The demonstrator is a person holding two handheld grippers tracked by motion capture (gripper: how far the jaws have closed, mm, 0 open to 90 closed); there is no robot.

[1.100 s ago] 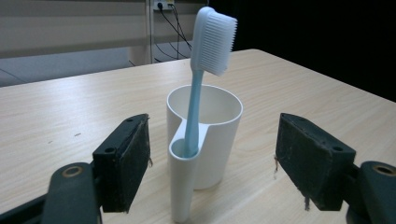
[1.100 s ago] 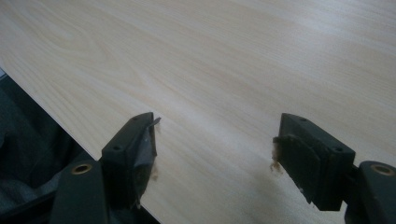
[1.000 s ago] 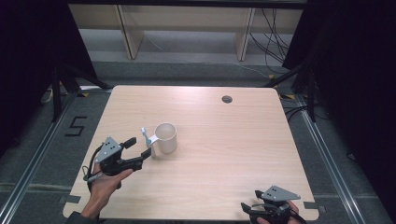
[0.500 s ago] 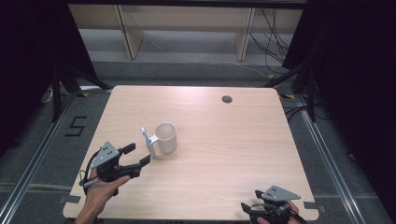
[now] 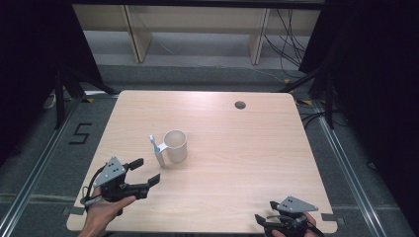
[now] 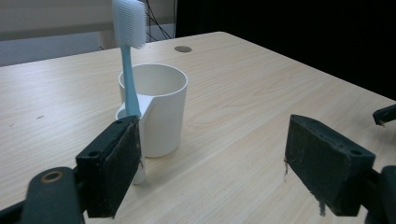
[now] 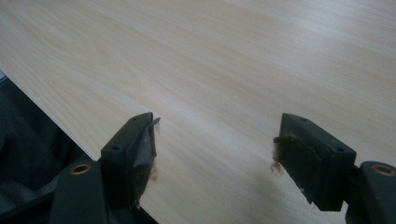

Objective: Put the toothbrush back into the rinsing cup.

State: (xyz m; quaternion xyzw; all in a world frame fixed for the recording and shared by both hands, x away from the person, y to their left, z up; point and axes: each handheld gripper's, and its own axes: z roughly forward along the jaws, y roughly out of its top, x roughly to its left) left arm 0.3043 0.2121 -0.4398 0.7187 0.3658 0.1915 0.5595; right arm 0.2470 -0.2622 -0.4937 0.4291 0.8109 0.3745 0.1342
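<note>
**Back off clean from cup**

L gripper (image 5: 148, 172) empty, jaws wide, just been opening, nothing betw. them. Cup (image 5: 175, 145) mid-table, brush (image 6: 127, 51) upright in its side holder. Pull straight back w/o clipping brush. R gripper (image 5: 264, 223) wide, idle at near edge.

Cup (image 5: 176, 145) mid-table (image 5: 257, 168), toothbrush (image 5: 157, 149) upright against its left side, left gripper (image 5: 147, 172) nearer, apart.

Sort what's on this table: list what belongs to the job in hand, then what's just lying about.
In the job:
- white cup
- blue toothbrush, standing upright in the cup's side holder
- left claw, open, nothing between its jaws

Lying about:
- right claw, open over bare table
- round hole in the table
</note>
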